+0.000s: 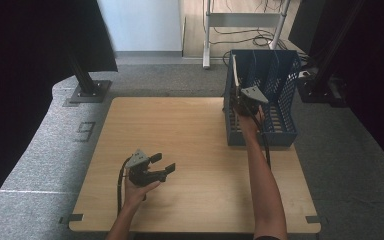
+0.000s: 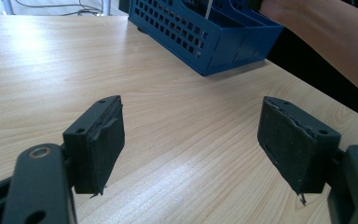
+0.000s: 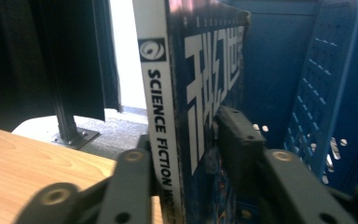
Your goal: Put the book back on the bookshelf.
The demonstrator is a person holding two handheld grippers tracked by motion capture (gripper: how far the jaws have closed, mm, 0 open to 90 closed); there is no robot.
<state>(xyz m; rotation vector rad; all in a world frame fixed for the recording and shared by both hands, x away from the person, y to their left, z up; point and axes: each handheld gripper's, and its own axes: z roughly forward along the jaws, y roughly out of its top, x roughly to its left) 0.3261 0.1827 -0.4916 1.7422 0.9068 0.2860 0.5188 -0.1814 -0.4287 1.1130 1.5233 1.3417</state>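
A magazine (image 3: pixel 161 93) with "SCIENCE FICTION" on its white spine stands upright in the left end of a blue perforated file rack (image 1: pixel 285 135). In the high view it is a thin pale edge (image 1: pixel 235 75). My right gripper (image 1: pixel 240 102) reaches into the rack with its jaws either side of the magazine's lower part (image 3: pixel 186 135); the right jaw looks slightly off the cover, so it is open. My left gripper (image 1: pixel 166 162) hovers low over the near-left of the wooden table (image 1: pixel 180 135), open, with nothing between its pads (image 2: pixel 191 140).
The rack (image 2: pixel 205 42) sits at the table's far right corner, with more slots to the right of the magazine (image 3: pixel 317 93). Black stand bases stand on the grey carpet beyond the table (image 1: pixel 87 90). My right forearm (image 1: pixel 262 185) crosses the table's right side.
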